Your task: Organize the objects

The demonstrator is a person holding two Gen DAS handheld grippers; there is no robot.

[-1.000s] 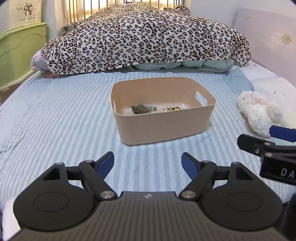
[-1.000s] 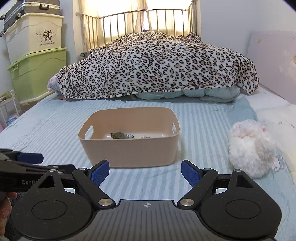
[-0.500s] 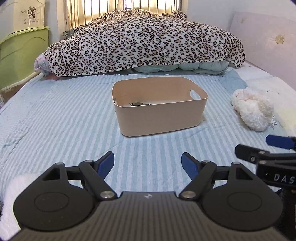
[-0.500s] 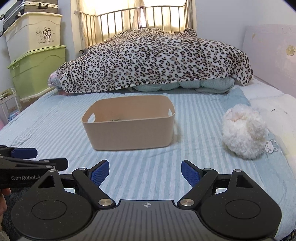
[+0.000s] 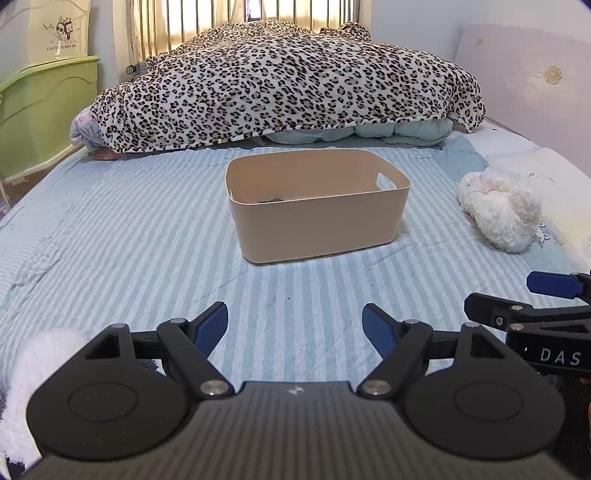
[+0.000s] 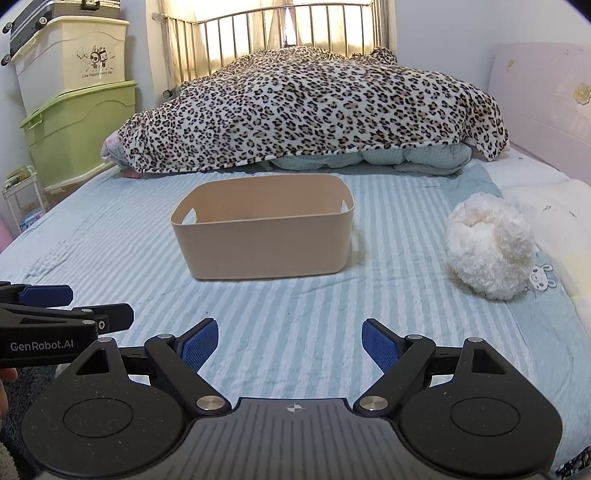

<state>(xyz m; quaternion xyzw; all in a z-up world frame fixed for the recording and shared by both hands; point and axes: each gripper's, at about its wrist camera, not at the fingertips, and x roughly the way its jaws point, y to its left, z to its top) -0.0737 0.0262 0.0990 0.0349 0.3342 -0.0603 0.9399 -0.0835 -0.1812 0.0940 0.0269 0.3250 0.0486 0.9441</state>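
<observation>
In the left wrist view, the left gripper (image 5: 294,324) fills the lower part of the frame, and its blue fingers (image 5: 210,325) are spread apart with nothing between them. They hang over a bed (image 5: 110,251) covered with a light blue striped sheet. A beige bin (image 5: 317,225) stands on the sheet in the middle of the frame; something dark lies at its bottom, but it is too hidden to name. A white fluffy toy (image 5: 498,210) lies on the sheet at the right, well apart from the bin. A leopard blanket (image 5: 288,85) is piled across the upper part. A green storage box (image 5: 40,110) stands at the upper left. The right gripper (image 5: 546,314) enters at the right edge.

In the right wrist view, the right gripper (image 6: 289,341) is at the bottom, its fingers (image 6: 380,345) also released and empty. The bin (image 6: 266,240) sits in the centre, the toy (image 6: 489,247) at the right. Metal bed rails (image 6: 288,33) rise behind the blanket (image 6: 314,107). At the upper left, a cream box (image 6: 74,62) is stacked on the green one (image 6: 81,129).
</observation>
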